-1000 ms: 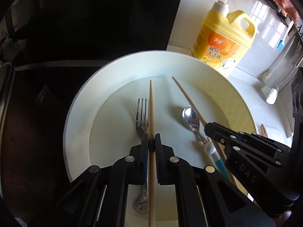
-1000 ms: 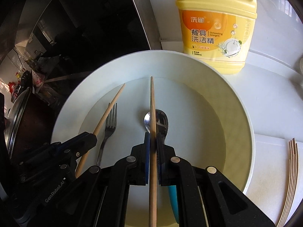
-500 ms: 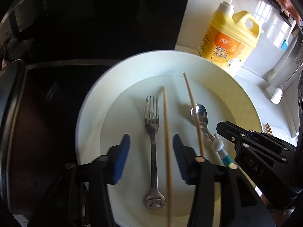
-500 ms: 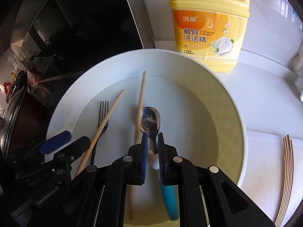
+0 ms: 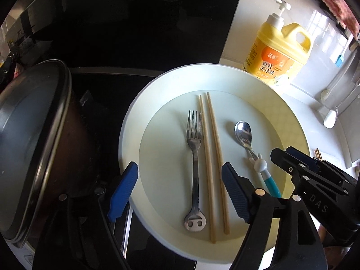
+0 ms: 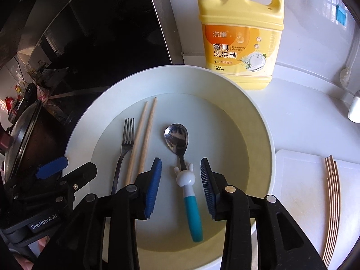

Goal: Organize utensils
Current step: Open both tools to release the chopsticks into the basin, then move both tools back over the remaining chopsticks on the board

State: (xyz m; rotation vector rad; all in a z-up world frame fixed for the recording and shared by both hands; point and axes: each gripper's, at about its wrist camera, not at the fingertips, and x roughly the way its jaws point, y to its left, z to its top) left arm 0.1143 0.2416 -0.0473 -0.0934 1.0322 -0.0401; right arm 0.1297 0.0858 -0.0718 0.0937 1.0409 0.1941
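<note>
A large white plate [image 5: 290, 121] [image 6: 258, 130] holds a steel fork [image 5: 195, 157] [image 6: 126, 144], two wooden chopsticks [image 5: 212, 157] [image 6: 141, 141] lying side by side, and a spoon [image 5: 244, 133] [image 6: 177, 141] with a rabbit figure and teal handle. My left gripper [image 5: 180, 193] is open above the fork and chopstick handles, holding nothing. My right gripper [image 6: 181, 184] is open, its pads either side of the spoon's rabbit handle without touching it. Each gripper also shows at the edge of the other's view.
A yellow dish-soap bottle [image 5: 279, 51] [image 6: 241, 38] stands behind the plate. A dark pot with a glass lid [image 5: 29, 144] sits left on the black stovetop. A white board with several more chopsticks [image 6: 330, 202] lies right. Utensils hang at far right [image 5: 333, 112].
Both grippers let go of the chopsticks, opened wide and drew back. The two chopsticks now lie parallel on the plate between fork and spoon.
</note>
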